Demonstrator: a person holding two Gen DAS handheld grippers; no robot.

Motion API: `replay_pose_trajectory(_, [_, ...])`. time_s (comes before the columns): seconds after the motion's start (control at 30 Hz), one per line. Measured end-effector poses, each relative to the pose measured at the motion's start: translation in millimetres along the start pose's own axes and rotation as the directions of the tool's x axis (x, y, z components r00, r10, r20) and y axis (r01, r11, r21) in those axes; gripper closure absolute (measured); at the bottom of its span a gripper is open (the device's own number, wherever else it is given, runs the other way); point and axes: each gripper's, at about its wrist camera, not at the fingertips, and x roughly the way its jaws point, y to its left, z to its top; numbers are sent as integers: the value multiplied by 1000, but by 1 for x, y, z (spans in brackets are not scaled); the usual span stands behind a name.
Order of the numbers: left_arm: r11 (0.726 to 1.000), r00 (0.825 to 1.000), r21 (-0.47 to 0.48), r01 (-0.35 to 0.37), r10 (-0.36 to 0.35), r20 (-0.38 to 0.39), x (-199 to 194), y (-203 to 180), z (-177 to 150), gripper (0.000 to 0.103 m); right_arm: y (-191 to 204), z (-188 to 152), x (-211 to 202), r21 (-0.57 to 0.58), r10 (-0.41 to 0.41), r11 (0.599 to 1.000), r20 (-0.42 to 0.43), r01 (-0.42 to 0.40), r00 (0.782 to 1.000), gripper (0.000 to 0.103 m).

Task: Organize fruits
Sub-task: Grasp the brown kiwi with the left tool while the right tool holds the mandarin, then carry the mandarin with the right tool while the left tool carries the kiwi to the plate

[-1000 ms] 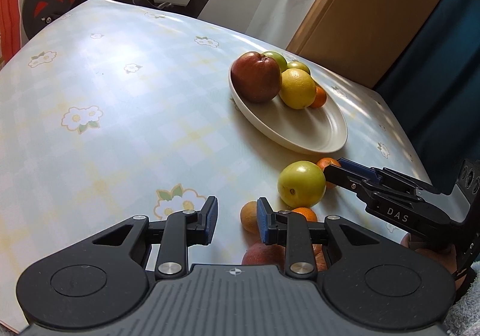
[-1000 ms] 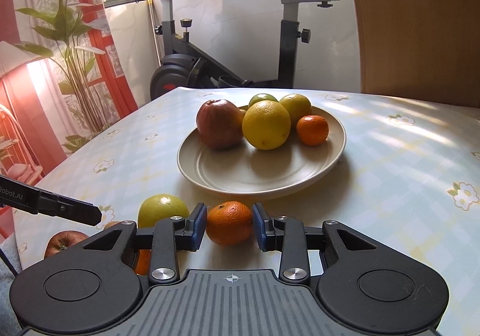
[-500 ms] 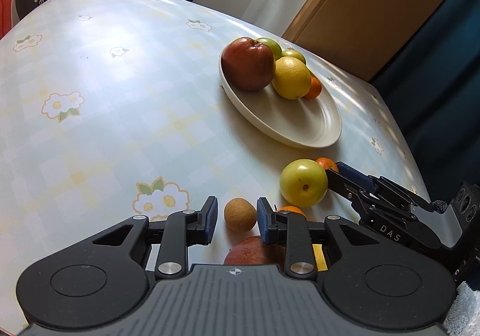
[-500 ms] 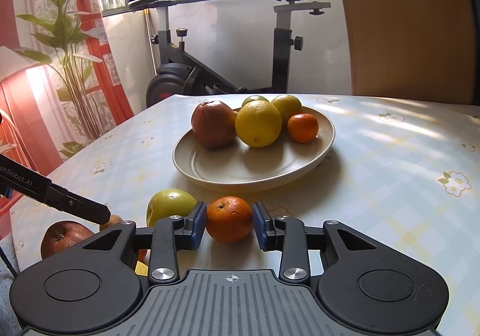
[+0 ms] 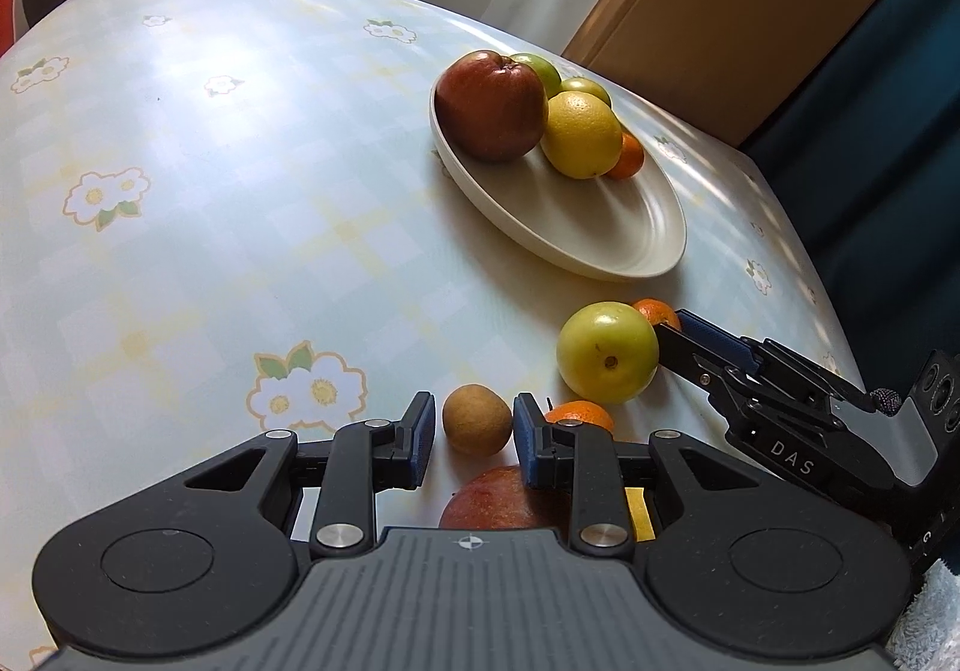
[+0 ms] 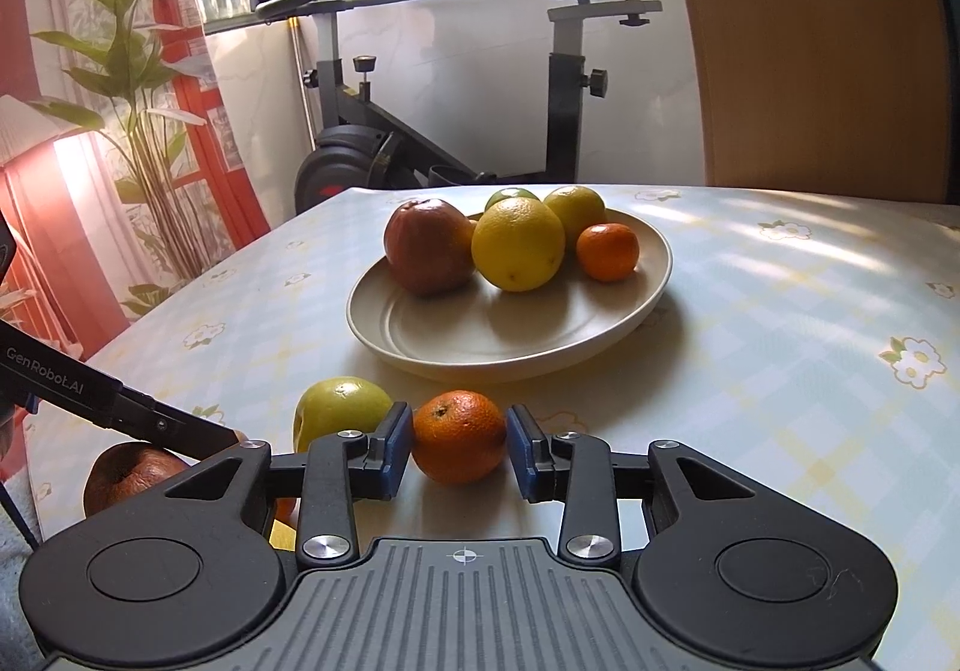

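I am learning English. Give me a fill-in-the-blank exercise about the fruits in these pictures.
1. The plate holds ___ fruits.
2. The fruit between the fingers of the right gripper is ___ in colour.
3. The green apple lies not on the plate but on the ___.
Missing words: five; orange; table.

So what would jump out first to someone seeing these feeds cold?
Probably the cream plate mid-table, heaped at its far side with a red apple, a yellow citrus and a small orange. Next, the loose fruit in front of the plate: the right gripper brackets an orange, the left gripper a small brown fruit.
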Motion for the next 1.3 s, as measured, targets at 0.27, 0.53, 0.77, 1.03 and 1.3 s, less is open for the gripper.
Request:
replay_pose_trajectory(0.27, [1000, 999, -8, -25, 25, 36, -3, 1, -3, 76, 0, 0, 0, 1, 2, 1000, -1, -2, 1000, 70])
replay_pose_trajectory(0.53, [995, 985, -32, -99, 102, 138, -21, 6, -6, 76, 1, -1, 0, 5, 1, 1000, -2, -1, 1000, 70])
replay_pose_trajectory(0.77, [989, 974, -76, -127, 139, 178, -28, 12, -11, 76, 2, -1, 0, 9, 5, 1000, -9, -5, 1000, 68])
replay_pose_trajectory(1.03, [987, 972, -77, -140, 152, 182, -27, 12, -14, 76, 1, -1, 1, 12, 15, 1000, -17, -15, 1000, 69])
replay_pose_trajectory(1.3, [987, 970, -71, -143, 154, 186, -27, 11, -15, 76, 2, -3, -1, 12, 29, 1000, -19, -28, 999, 71])
